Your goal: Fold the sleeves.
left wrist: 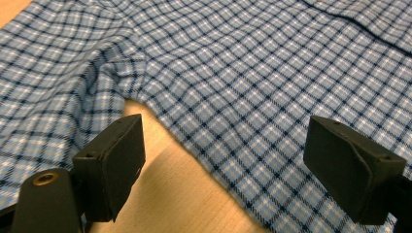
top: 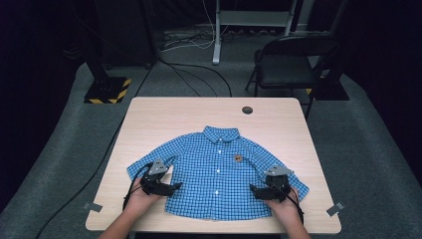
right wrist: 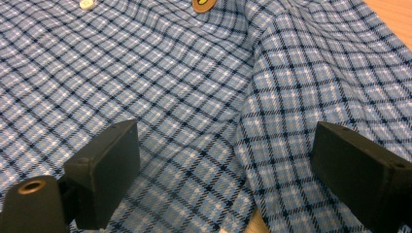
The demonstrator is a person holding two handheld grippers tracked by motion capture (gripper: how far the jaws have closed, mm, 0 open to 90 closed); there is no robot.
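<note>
So the shirt is laid flat, front up, in the middle of the worktop, collar pointing away from the person, its collar-to-hem line running straight away from them.

Starting left of the shirt: the left gripper sits at the shirt's left armpit, right where the short sleeve meets the body. Its jaws are spread wide with nothing in them. In the left gripper view the side edge of the shirt runs diagonally between the jaws, with bare wood showing in the notch under the sleeve.

Middle of the shirt: blue checked cotton, white buttons down the front, little orange badge on the chest. A few soft ripples, otherwise smooth.

Right of the shirt: the right gripper mirrors it at the other sleeve seam, jaws wide too and empty, the cloth straight ahead.

Each gripper is near its own side, so I'd guess both sleeves get pinched next.
</note>
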